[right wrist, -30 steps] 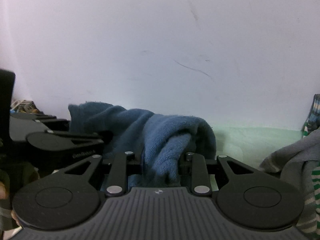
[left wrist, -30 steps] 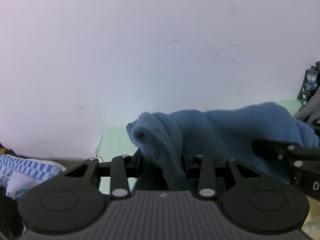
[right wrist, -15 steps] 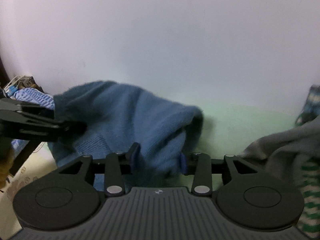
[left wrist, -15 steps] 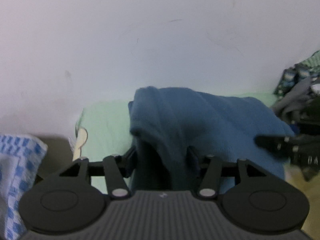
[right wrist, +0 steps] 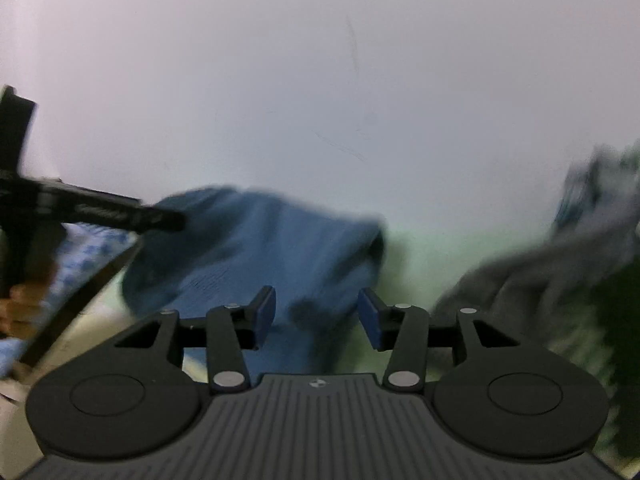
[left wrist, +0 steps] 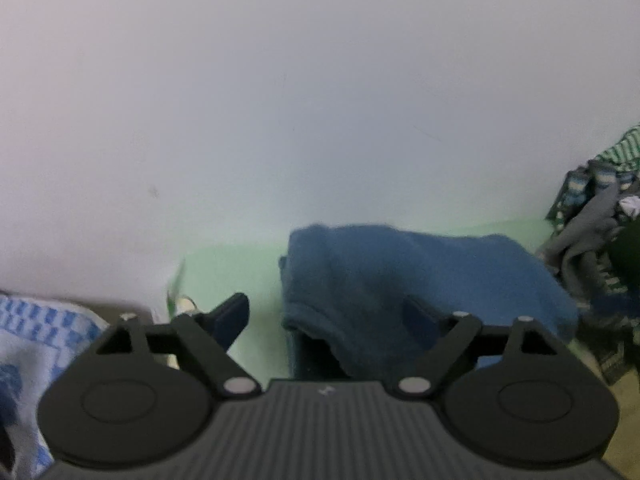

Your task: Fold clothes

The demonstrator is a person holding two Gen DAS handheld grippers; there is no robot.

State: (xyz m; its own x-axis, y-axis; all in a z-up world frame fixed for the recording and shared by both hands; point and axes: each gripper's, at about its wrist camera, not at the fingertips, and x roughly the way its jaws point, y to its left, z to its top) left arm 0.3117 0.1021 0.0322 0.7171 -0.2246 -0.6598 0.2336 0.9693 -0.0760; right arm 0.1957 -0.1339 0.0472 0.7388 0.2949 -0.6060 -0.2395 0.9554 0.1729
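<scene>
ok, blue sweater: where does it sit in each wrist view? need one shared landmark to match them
Left wrist: blue sweater lies lower centre-right on the green surface, partly between the open left gripper fingers.
Right wrist: blue sweater lies lower centre-left, running down between the open right gripper fingers.
Shared landmark: the grey garment pile at the right edge of both views.

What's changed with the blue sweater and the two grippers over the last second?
Both grippers let go: the left gripper and right gripper, each clamped on the blue sweater before, now stand open. The sweater dropped onto the green surface. The grey clothes pile stays on the right.
</scene>
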